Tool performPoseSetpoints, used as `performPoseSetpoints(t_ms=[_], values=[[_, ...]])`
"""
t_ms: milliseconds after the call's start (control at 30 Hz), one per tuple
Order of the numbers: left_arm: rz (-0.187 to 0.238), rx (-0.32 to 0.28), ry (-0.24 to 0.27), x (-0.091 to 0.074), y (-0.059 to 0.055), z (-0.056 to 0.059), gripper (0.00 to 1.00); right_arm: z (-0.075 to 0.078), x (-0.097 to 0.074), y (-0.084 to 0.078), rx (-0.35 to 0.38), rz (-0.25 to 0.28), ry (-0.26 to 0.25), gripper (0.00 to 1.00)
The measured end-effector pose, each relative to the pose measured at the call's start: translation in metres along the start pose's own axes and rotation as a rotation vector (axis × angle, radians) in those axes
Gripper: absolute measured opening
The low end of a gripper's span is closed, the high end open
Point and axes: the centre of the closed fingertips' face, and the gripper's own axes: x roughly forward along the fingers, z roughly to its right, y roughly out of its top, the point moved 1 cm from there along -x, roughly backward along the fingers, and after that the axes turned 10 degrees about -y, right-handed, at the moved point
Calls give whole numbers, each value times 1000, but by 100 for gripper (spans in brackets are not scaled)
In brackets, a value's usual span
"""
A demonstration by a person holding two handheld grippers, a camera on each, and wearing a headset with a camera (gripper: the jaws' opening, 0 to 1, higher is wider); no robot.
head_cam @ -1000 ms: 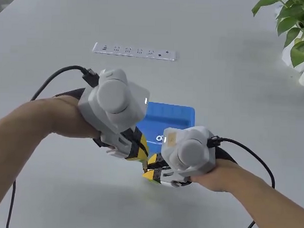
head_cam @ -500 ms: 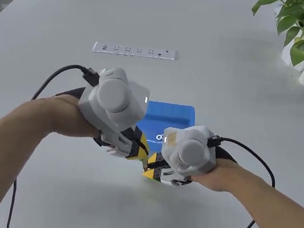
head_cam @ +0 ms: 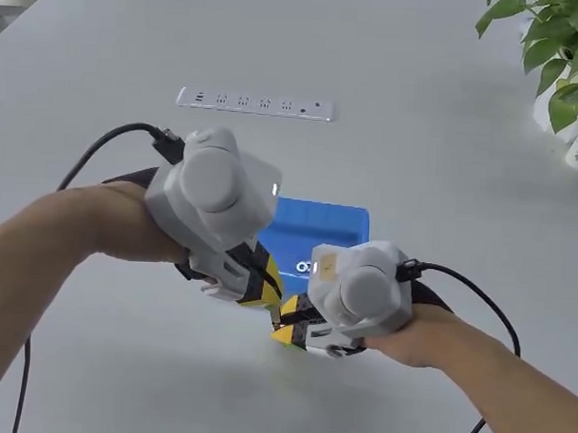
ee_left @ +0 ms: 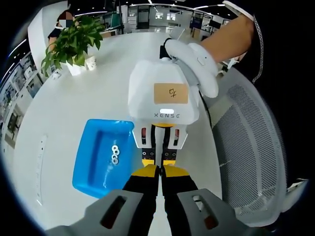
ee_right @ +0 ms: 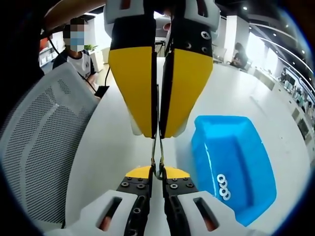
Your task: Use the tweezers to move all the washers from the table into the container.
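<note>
My two grippers meet tip to tip over the table beside the blue container [head_cam: 338, 226]. In the right gripper view the thin metal tweezers [ee_right: 158, 151] run between my right gripper [ee_right: 157, 173] at the bottom and my left gripper [ee_right: 157, 133], whose big yellow jaws come down from above. Both pairs of jaws are shut on the tweezers. Three washers [ee_right: 224, 187] lie in the container [ee_right: 231, 123]. In the left gripper view my left gripper [ee_left: 160, 172] faces the white right gripper [ee_left: 158, 160], and washers [ee_left: 114, 154] lie in the container [ee_left: 101, 140]. In the head view the left gripper [head_cam: 267, 290] and right gripper [head_cam: 287, 323] hide the tweezers.
A white power strip [head_cam: 257, 103] lies at the back of the grey table. A potted plant [head_cam: 560, 64] stands at the far right corner. A mesh chair [ee_left: 251, 147] stands beside the table, and people sit in the background.
</note>
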Motion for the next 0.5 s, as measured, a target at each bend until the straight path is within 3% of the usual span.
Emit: performPoseSetpoints(t_ms=[500], values=[[4, 15, 9, -20, 17, 3, 6, 6, -17, 18, 10, 11, -10, 9]])
